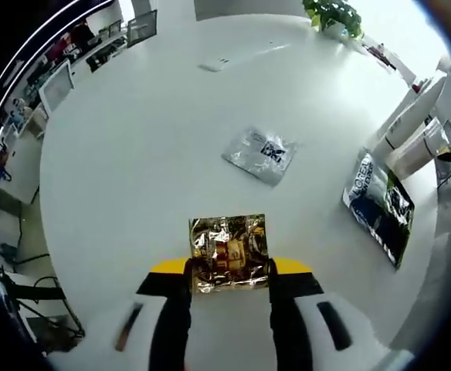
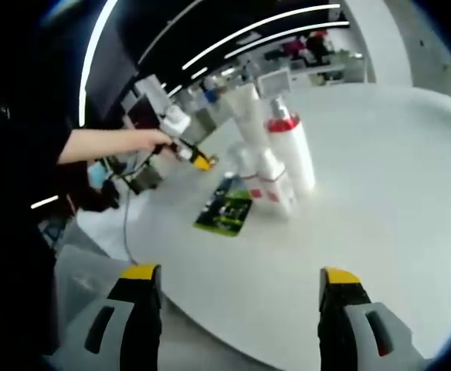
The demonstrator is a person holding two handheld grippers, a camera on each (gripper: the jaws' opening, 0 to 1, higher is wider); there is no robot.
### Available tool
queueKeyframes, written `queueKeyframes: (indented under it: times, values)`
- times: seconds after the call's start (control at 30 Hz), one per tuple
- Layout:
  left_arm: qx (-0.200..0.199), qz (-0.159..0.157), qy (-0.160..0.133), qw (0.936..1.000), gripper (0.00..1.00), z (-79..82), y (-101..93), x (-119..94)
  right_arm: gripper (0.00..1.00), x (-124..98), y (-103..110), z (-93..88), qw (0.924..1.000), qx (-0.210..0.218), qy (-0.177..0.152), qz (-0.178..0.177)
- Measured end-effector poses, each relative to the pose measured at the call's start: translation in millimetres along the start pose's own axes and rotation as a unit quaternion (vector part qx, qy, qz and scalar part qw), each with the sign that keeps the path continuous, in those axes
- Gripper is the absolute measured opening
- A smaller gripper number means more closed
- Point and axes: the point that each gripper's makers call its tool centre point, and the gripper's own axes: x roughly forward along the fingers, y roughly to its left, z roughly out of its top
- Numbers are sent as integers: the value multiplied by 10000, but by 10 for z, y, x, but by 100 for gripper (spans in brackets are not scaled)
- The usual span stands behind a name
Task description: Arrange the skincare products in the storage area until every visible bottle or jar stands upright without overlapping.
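Dark sachet — "L'OREAL" lettering

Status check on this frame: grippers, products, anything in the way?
Left gripper shut on gold sachet. Right gripper open, empty. Bottles upright; green sachet flat beside them. Nothing blocking.

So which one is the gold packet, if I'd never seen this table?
Start at the big round white table. At its near edge the left gripper has its jaws around a crinkled gold sachet. The silver sachet lies flat farther in and the dark sachet off to the right; only this one is gold.
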Motion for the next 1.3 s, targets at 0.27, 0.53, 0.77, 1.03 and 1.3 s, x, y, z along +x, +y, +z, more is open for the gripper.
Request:
queueKeyframes:
  times: [0.27,0.53,0.77,1.03,1.3]
  values:
    - [474,-70,44,9988,38,41,-200,-175,87,5,22,-5,10000,-45,17,31]
    - [690,-217,19,9974,38,71,-382,-299,87,4,31,2,10000,-76,6,46]
    - [1052,-350,79,9938,38,66,-588,-384,87,6,46,11,9999,-109,-9,66]
    - [1546,-536,224,9863,38,20,-794,-399,87,6,63,6,9999,-140,0,88]
    - [2036,-748,329,9756,38,-6,-927,-354,87,10,61,1,9998,-151,22,91]
